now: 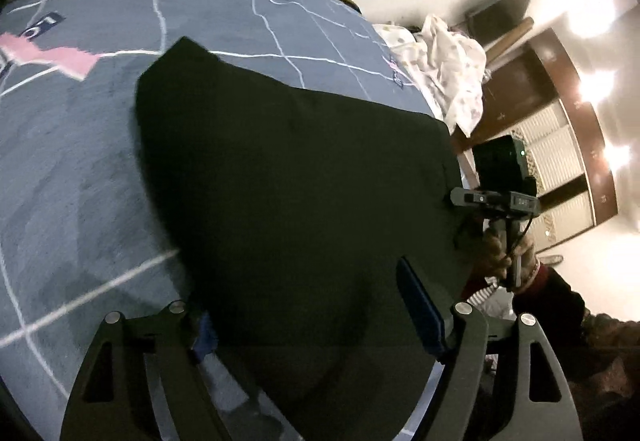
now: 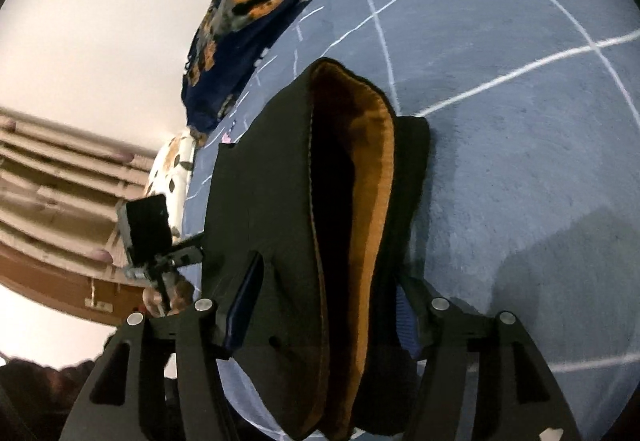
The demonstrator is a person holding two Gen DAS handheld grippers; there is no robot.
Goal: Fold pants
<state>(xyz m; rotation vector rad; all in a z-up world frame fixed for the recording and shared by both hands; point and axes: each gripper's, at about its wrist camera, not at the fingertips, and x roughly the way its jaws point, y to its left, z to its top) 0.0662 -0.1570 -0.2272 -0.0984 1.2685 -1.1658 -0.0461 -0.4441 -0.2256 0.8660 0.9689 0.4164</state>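
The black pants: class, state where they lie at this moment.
The black pants lie flat on the blue-grey bedspread, filling the middle of both wrist views, with the patterned navy blanket bunched beyond them.

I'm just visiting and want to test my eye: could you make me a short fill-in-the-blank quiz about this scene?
1. The pants lie on a grey-blue ____ with white lines.
2. The lining inside the pants is ____.
3. The crumpled cloth past the pants is mostly ____.
4. The right gripper has its fingers ____.

Missing words: blanket; orange; white; open
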